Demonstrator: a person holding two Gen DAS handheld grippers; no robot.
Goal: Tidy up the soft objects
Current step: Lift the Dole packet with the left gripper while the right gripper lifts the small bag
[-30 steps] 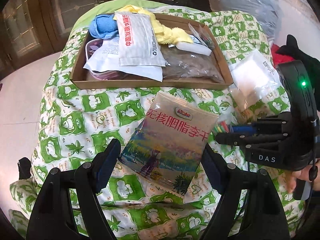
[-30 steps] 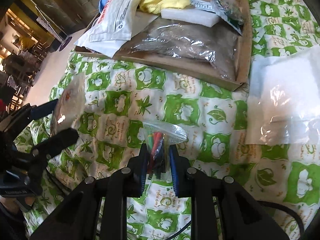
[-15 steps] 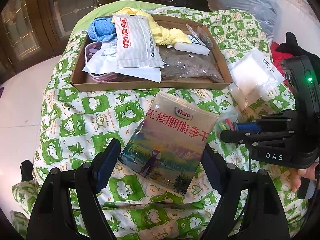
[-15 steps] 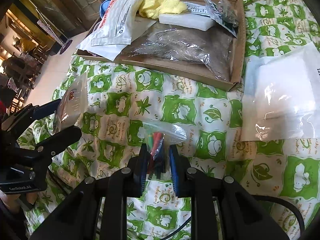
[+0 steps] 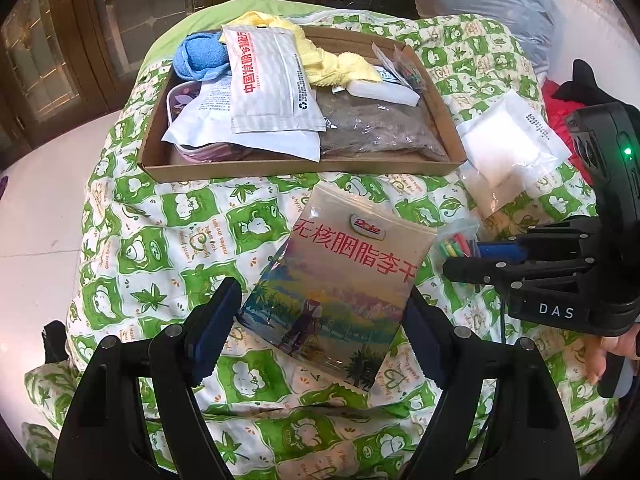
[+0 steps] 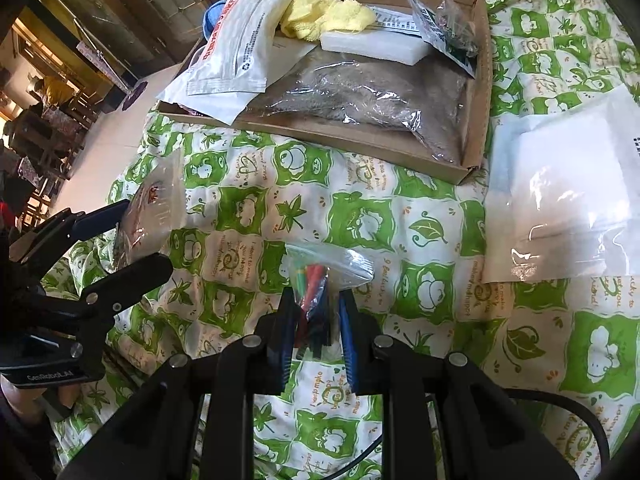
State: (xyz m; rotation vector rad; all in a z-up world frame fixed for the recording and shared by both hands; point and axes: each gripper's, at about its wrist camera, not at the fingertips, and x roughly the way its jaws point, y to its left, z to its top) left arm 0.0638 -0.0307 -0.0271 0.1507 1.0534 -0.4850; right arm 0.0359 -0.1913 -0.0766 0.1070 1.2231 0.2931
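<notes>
Left gripper (image 5: 320, 320): jaws wide, clamped on the side edges of the snack pouch (image 5: 344, 280); pouch lifted clear of the quilt (image 5: 168, 240), tilted.
Snack pouch: one; flat, glossy, red print on a pale top, landscape picture below, serrated bottom edge.
Right gripper (image 6: 314, 320): jaws nearly together, pinching a small clear zip bag (image 6: 320, 276) just above the quilt.
Zip bag: one; holds thin red, green and dark sticks, count not readable; lower part hidden between the pads.
White packet (image 6: 560, 192): one; clear wrap over a white pad, flat on the quilt right of the tray, cut off at the frame edge in the right view.
Cardboard tray (image 5: 304, 166): one; shallow, beyond both grippers, on the quilt.
Tray contents: one brown-filled clear bag (image 5: 380, 132), one white block (image 5: 384, 90), one yellow cloth (image 5: 336, 66), one blue cloth (image 5: 200, 58), two white mailers (image 5: 268, 80), one small dark-print sachet (image 6: 448, 32).
Hard to make out: a purple-patterned item (image 5: 180, 100) mostly buried under the mailers.
</notes>
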